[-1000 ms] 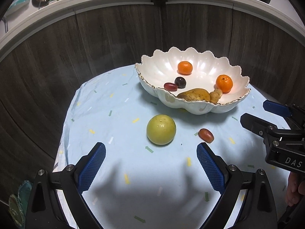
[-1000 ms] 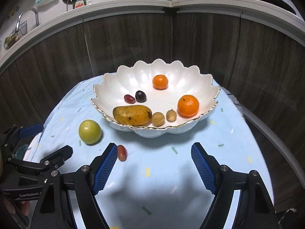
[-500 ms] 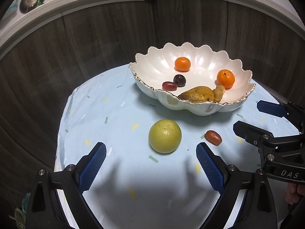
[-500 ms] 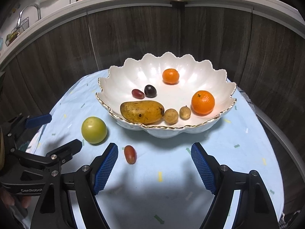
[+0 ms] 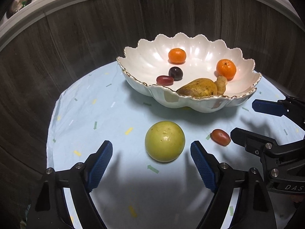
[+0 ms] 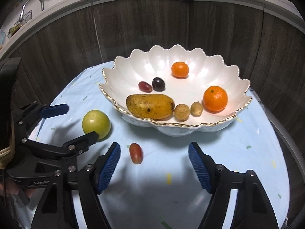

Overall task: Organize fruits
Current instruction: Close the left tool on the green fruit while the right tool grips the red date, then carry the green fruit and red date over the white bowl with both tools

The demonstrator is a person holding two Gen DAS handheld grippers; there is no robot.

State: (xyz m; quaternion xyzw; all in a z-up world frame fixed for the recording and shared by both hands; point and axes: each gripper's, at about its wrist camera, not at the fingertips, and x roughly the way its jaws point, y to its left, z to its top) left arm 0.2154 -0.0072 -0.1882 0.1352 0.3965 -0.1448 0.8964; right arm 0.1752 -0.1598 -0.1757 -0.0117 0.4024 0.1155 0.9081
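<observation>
A green round fruit (image 5: 164, 141) lies on the light blue tablecloth, just ahead of my open, empty left gripper (image 5: 150, 164); it also shows in the right wrist view (image 6: 96, 121). A small red grape (image 5: 220, 137) lies right of it, between the fingers of my open, empty right gripper (image 6: 154, 164), where it shows again (image 6: 136, 153). The white scalloped bowl (image 6: 190, 131) behind holds a mango (image 6: 150, 106), two oranges (image 6: 215, 98), two small brown fruits (image 6: 182, 112) and two dark grapes (image 6: 158, 84).
The round table (image 5: 85, 114) with the blue cloth stands against a dark wood-panelled counter front (image 5: 85, 38). The table edge falls away left and right. Each gripper is visible in the other's view, close together at the near side.
Both grippers have moved forward and lower toward the table. The green fruit now sits nearer my left gripper and the red grape nearer my right gripper. No fruit has moved.
</observation>
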